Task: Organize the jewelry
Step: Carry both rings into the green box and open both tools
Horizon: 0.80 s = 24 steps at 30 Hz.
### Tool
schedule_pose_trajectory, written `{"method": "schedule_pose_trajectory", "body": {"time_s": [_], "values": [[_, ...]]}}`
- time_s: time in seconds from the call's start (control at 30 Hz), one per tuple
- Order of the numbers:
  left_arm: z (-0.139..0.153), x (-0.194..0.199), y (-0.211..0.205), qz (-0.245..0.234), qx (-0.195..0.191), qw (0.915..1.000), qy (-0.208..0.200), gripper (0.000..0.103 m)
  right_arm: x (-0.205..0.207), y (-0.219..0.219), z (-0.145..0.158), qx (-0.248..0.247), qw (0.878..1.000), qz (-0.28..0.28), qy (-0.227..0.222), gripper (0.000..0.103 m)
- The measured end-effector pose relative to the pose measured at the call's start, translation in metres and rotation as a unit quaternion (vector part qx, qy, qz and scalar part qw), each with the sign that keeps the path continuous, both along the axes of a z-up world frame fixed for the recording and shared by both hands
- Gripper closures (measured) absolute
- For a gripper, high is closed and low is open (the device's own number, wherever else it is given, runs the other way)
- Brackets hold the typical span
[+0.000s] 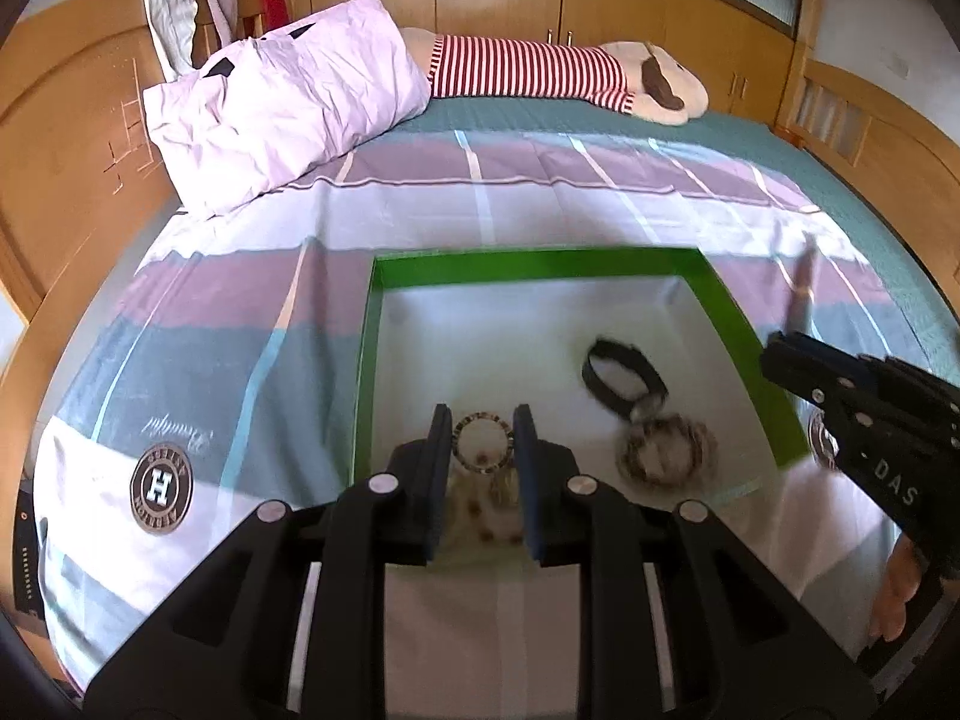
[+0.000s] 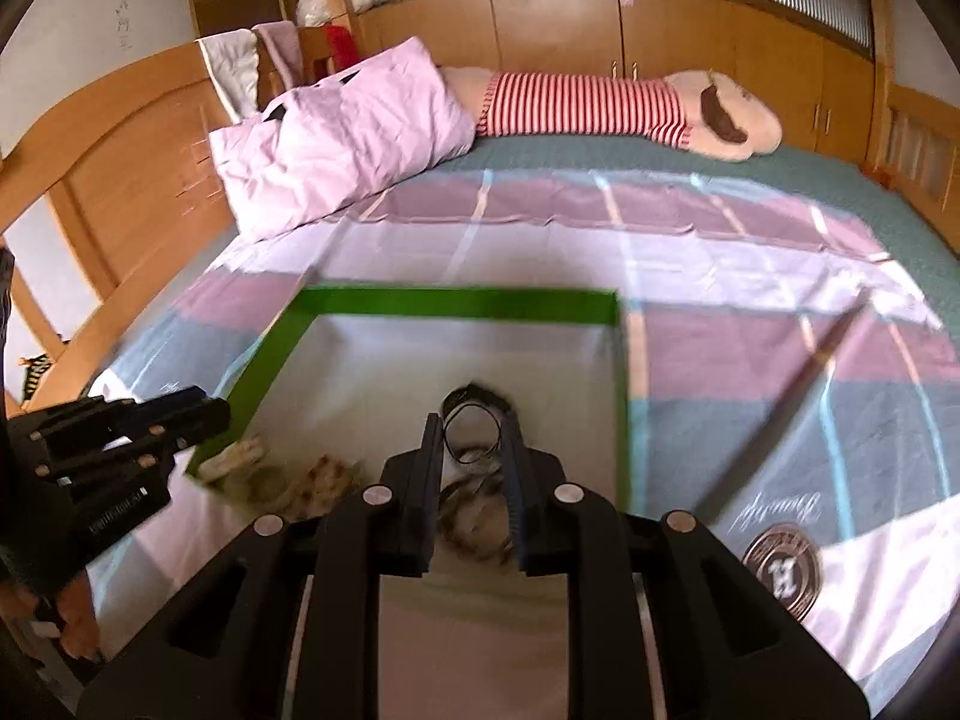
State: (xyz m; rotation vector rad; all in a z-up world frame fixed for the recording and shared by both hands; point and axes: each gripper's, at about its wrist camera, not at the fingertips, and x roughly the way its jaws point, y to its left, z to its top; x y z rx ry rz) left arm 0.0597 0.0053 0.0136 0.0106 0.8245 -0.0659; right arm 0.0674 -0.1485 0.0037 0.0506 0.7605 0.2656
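Note:
A shallow green-rimmed box [image 1: 540, 261] with a white floor lies on the bed. In it are a beaded ring bracelet [image 1: 483, 441], a black band [image 1: 624, 375] and a coil of brown beaded bracelets [image 1: 669, 450]. My left gripper [image 1: 483, 423] is open, its fingers on either side of the beaded ring bracelet, above it. My right gripper [image 2: 471, 429] is open over the box [image 2: 462, 300], with the black band [image 2: 474, 408] and brown bracelets [image 2: 474, 510] between and below its fingers. Pale beaded pieces [image 2: 282, 480] lie at the box's near left corner.
The box rests on a plaid sheet [image 1: 240, 324] on a wooden-framed bed. A lilac pillow [image 1: 282, 102] and a striped plush toy [image 1: 570, 72] lie at the far side. The right gripper's body [image 1: 864, 426] shows at the left view's right edge.

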Motion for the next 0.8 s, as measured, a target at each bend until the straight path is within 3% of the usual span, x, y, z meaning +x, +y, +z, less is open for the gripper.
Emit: {"method": "schedule_pose_trajectory", "body": {"time_s": [0.13, 0.33, 0.8], "values": [[-0.009, 0.018, -0.002, 0.005, 0.020, 0.9997, 0.009, 0.082, 0.012, -0.007, -0.018, 0.008, 1.000, -0.006, 0.029, 0.084], [-0.032, 0.023, -0.007, -0.004, 0.020, 0.9988, 0.044, 0.082, 0.019, -0.002, -0.048, -0.008, 0.998, -0.009, 0.069, 0.084], [-0.051, 0.028, -0.011, -0.003, 0.024, 0.9976, 0.064, 0.082, 0.014, 0.006, -0.053, -0.013, 0.997, -0.004, 0.073, 0.084]]}}
